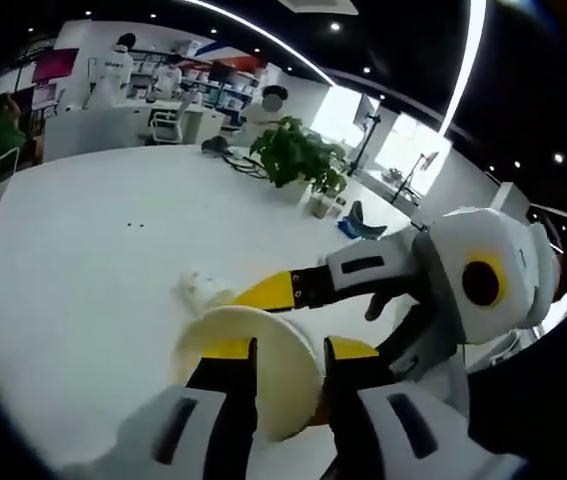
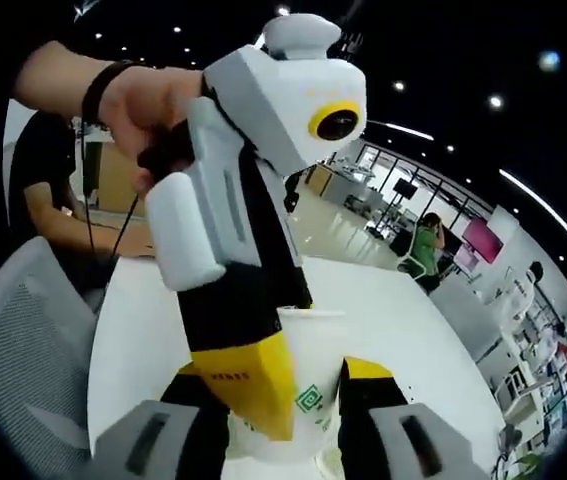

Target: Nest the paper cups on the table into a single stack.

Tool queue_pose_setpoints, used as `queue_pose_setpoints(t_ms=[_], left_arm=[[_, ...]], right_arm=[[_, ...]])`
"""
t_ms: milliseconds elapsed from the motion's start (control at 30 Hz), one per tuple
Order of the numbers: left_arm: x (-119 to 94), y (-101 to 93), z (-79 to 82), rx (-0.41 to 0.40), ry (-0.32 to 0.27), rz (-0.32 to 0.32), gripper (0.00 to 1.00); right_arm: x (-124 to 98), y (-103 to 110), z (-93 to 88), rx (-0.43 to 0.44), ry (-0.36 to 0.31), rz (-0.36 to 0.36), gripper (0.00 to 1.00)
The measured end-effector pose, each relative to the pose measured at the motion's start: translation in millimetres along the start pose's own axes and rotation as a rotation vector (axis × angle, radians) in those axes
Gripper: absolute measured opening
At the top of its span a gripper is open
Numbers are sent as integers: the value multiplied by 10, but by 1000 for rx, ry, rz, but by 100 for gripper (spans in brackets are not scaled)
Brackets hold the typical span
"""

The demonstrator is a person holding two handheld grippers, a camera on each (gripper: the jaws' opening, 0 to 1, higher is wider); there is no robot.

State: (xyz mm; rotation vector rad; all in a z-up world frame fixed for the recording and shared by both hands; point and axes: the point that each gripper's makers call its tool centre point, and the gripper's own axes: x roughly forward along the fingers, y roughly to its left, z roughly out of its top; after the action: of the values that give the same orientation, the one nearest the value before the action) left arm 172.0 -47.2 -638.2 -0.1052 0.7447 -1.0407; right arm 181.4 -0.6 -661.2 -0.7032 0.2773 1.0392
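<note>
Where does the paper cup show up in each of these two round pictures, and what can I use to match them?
Left gripper view: the paper cup sits low in the centre, mouth toward the camera, between the left gripper jaws.
Right gripper view: the cup stands low in the centre, side on, green logo visible.
Shared landmark: the white table beneath it.

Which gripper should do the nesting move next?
Probably left. The left gripper holds a paper cup and is closing on the cup gripped by the right gripper, which looks set to steady it as the base.
</note>
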Motion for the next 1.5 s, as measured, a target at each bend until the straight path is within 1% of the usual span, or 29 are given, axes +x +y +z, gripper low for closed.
queue_pose_setpoints(t_ms=[133, 167, 233, 300, 367, 467, 533, 567, 667, 700, 767, 800, 833, 867, 900, 967, 1000, 1067, 1167, 1200, 1333, 1400, 1500], left_arm=[[25, -35, -41, -5, 26, -14, 13], [30, -69, -55, -16, 34, -25, 10], [44, -75, -63, -27, 40, -31, 0], [70, -62, -75, -27, 47, -33, 0], [90, -72, -126, -2, 75, -30, 0], [115, -71, -201, 49, 119, -14, 0], [138, -40, -273, 103, 165, 3, 0], [147, -35, -292, 115, 177, 6, 0], [183, -24, -341, 158, 212, 17, 0], [201, -19, -356, 172, 224, 20, 0], [225, -17, -381, 192, 243, 24, 0], [245, 20, -388, 201, 252, 26, 0], [263, 47, -400, 218, 265, 32, 0], [265, 55, -407, 229, 273, 38, 0], [270, 63, -418, 246, 287, 43, 0], [300, 81, -433, 260, 301, 44, 0], [306, 53, -438, 271, 312, 41, 0], [316, 57, -453, 289, 328, 45, 0], [315, 72, -483, 310, 348, 51, 0], [321, 52, -505, 325, 360, 55, 0], [317, 55, -544, 340, 385, 54, 0], [321, 64, -570, 349, 400, 55, 0], [322, 77, -610, 358, 423, 57, 0]], right_arm=[[-30, 31, 38, -21, -4, -14, 41], [-38, 38, 40, -24, -3, -18, 40], [-51, 42, 41, -18, -6, -24, 39], [-71, 57, 24, -6, -5, -29, 39], [-87, 64, -2, -2, 1, -32, 40], [-118, 91, -70, 6, 16, -30, 44], [-170, 108, -137, 10, 36, -29, 47], [-187, 111, -167, 15, 42, -29, 48], [-255, 116, -308, 45, 84, -31, 53], [-246, 77, -380, 56, 91, -27, 56], [-300, 96, -490, 90, 122, -20, 62], [-323, 98, -536, 100, 132, -19, 65], [-355, 98, -585, 110, 139, -22, 67], [-365, 95, -598, 114, 141, -24, 68], [-374, 86, -676, 134, 148, -30, 68], [-408, 103, -753, 164, 160, -23, 71], [-434, 95, -797, 173, 164, -30, 72], [-499, 98, -855, 185, 174, -36, 72], [-581, 111, -893, 199, 180, -49, 73], [-615, 108, -936, 216, 180, -56, 73], [-658, 117, -1032, 249, 183, -62, 75], [-691, 171, -1058, 260, 188, -59, 76], [-699, 228, -1147, 273, 211, -48, 80]])
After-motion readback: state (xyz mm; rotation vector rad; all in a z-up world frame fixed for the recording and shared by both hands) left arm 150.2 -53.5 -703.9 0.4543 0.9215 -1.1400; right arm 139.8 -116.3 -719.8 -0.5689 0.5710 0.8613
